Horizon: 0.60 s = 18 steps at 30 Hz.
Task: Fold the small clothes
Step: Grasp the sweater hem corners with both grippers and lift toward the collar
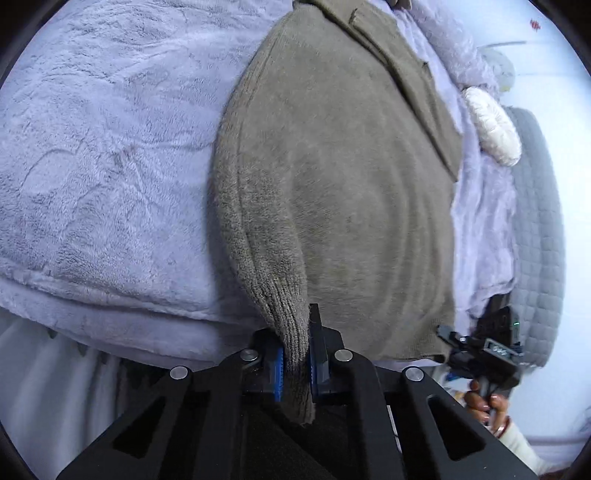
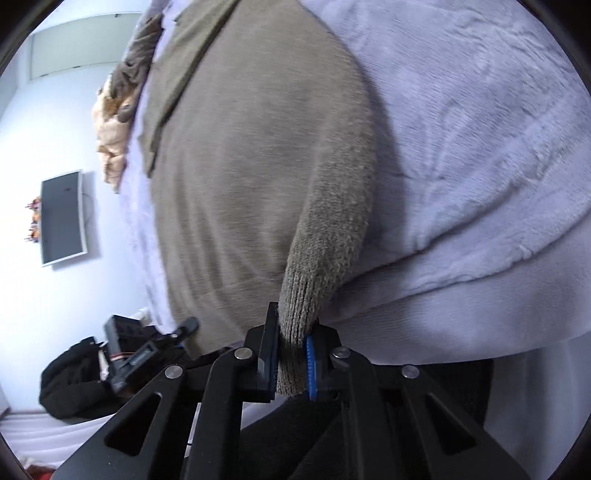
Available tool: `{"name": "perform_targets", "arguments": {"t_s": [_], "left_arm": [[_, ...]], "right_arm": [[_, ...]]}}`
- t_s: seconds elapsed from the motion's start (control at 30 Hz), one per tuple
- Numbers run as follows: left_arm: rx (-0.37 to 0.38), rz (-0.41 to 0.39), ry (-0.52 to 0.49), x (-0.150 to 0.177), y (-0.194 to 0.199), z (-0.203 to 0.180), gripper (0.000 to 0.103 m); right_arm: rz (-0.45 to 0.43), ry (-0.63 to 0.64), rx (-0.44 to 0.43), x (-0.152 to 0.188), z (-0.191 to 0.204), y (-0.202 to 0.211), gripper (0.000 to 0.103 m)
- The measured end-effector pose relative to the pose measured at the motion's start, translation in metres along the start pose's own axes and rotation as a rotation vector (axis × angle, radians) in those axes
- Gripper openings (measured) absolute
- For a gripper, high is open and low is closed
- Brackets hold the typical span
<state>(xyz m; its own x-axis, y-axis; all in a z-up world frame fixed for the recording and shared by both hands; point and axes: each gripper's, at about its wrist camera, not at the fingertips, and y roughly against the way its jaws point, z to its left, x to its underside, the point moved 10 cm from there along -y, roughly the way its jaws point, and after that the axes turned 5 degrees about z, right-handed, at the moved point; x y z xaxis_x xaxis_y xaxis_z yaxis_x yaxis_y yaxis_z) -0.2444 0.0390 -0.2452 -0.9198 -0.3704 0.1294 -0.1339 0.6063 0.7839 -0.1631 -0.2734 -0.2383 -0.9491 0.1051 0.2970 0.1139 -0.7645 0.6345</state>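
On the blanketed bed (image 1: 92,147), the sweater (image 1: 332,166) hem is pinched by left tongs (image 1: 295,363) and right tongs (image 2: 291,363); it should be lifted evenly.

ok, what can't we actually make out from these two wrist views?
- Sweater far end: cut off by the top frame edge in both wrist views, so the neckline is unseen.
- Left tool and right tool: each is shut on a ribbed corner; how many layers are pinched is hidden by the blue pads.
- Near edge of the blanket: hidden below both tool bodies.
- Red mark on the wall: too small to identify.
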Motion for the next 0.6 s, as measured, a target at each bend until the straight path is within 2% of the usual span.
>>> {"name": "perform_targets", "arguments": {"t_s": [0.13, 0.27, 0.43, 0.6], "left_arm": [[0.045, -0.024, -0.032, -0.014, 0.014, -0.021, 0.011], [0.084, -0.052, -0.093, -0.038, 0.025, -0.062, 0.011], [0.135, -0.102, -0.114, -0.083, 0.046, -0.107, 0.011], [0.150, -0.171, -0.128, -0.134, 0.067, -0.142, 0.011]], "right_arm": [[0.007, 0.013, -0.086, -0.007, 0.026, 0.004, 0.012], [0.014, 0.022, -0.148, -0.014, 0.046, 0.009, 0.012], [-0.010, 0.027, -0.236, -0.037, 0.068, 0.029, 0.012], [-0.050, 0.056, -0.309, -0.077, 0.101, 0.052, 0.012]]}}
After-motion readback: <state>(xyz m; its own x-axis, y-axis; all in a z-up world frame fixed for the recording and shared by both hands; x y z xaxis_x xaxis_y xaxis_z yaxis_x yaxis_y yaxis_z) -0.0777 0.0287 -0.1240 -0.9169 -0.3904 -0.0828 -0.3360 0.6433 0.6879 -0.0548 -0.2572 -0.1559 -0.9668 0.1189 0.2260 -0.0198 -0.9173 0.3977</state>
